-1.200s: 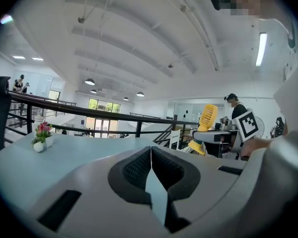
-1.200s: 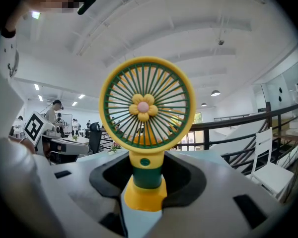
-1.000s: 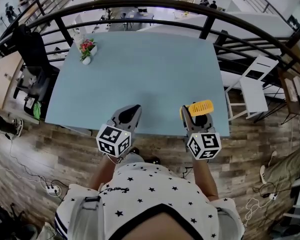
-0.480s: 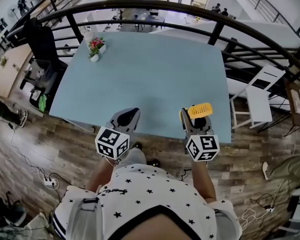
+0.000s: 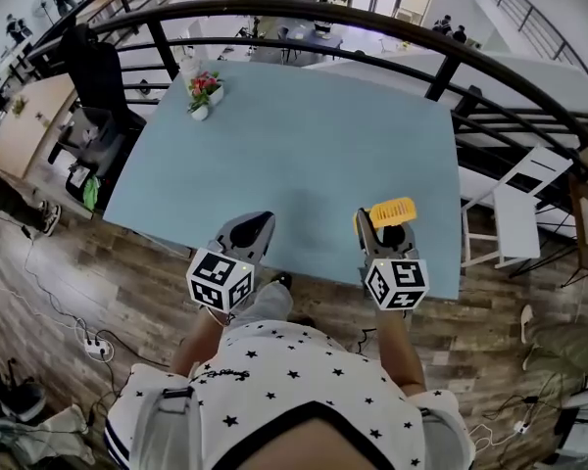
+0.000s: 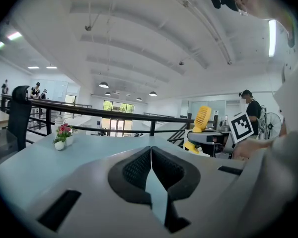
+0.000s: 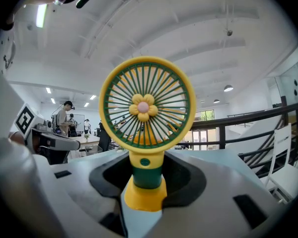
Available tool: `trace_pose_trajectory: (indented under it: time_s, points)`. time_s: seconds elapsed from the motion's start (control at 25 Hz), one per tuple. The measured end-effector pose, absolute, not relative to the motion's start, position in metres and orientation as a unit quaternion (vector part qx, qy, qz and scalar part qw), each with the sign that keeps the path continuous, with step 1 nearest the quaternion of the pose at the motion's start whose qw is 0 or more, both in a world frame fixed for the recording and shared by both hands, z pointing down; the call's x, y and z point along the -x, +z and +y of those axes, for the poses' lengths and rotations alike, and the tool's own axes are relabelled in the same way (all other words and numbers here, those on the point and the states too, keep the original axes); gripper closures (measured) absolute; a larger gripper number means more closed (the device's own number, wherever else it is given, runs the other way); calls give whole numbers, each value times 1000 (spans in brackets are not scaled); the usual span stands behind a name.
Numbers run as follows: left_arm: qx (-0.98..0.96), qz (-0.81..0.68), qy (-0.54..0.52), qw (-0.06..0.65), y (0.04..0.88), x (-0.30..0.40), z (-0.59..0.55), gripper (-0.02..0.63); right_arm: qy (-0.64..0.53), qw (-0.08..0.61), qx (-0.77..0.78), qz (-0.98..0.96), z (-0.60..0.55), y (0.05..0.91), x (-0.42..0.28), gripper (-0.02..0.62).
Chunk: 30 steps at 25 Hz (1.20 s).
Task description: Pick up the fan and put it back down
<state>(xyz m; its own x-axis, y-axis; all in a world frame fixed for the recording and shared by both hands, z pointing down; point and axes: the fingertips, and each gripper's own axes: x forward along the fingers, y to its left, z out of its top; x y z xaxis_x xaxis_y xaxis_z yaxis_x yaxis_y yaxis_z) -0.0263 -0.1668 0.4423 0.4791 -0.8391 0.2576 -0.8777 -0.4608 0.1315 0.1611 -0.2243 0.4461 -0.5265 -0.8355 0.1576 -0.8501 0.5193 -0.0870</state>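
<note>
Right tool (image 7: 147,176) grips the upright fan (image 7: 147,103) by its stem above the table's (image 5: 304,135) near edge. Left tool (image 6: 151,166) has jaws together, empty. Keep the fan vertical and lower it until the base sits flat.

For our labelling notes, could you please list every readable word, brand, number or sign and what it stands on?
Nothing here is legible.
On the shirt: a script line on the chest, too small to read.
On the left marker cube and right marker cube: square patterns only, no letters.
On the fan: no label shows.
</note>
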Motion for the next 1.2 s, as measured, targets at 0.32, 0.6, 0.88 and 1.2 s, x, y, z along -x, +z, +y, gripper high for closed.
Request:
trace_pose_trajectory:
  time_s: [0.32, 0.6, 0.88, 1.2]
  points:
    - [-844, -516, 80, 124, 440, 44, -196, 577, 82, 68, -482, -870, -267, 463, -143, 423]
    - [-839, -522, 86, 125, 443, 56, -219, 577, 90, 89, -486, -865, -297, 492, -133, 423]
    - [-839, -519, 95, 131, 449, 64, -239, 577, 102, 106, -499, -854, -322, 518, -129, 423]
    - [-843, -511, 99, 134, 455, 63, -264, 577, 116, 131, -520, -836, -342, 550, -138, 423]
